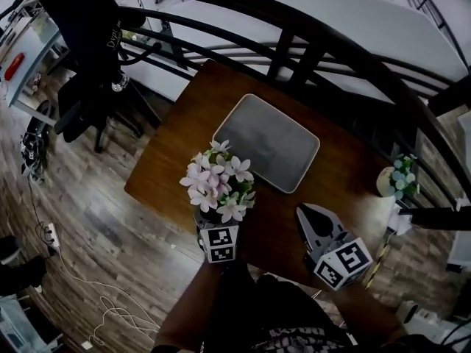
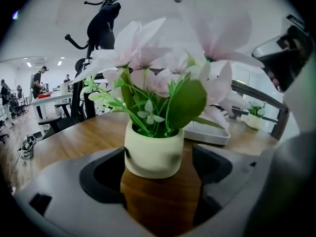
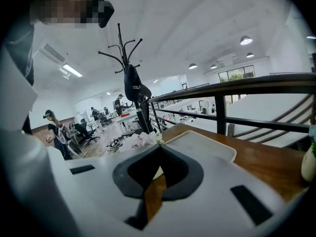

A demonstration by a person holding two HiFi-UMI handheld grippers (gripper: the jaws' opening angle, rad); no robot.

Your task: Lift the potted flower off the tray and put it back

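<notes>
Potted flower point(image 1: 218, 186) is sitting on table point(image 1: 165, 169), off tray point(image 1: 268, 142), just beside its near-left corner. L gripper point(image 2: 158, 168) is straddling the pot w/ jaws apart, not gripping. R gripper point(image 1: 306, 218) is hovering near tray's near-right corner, jaws pinched together, empty. Prob. the put-back step: next needs L closing on pot, then lifting it over tray rim.

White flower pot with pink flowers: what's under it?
The brown wooden table is under the white flower pot, not the grey rectangular tray, which lies behind it. The patch right beneath the pot is covered.

Pink potted flower point(image 1: 218, 186), blue potted flower point(image 1: 399, 176): two. Tray point(image 1: 266, 142): one. Table point(image 1: 184, 116): one.
</notes>
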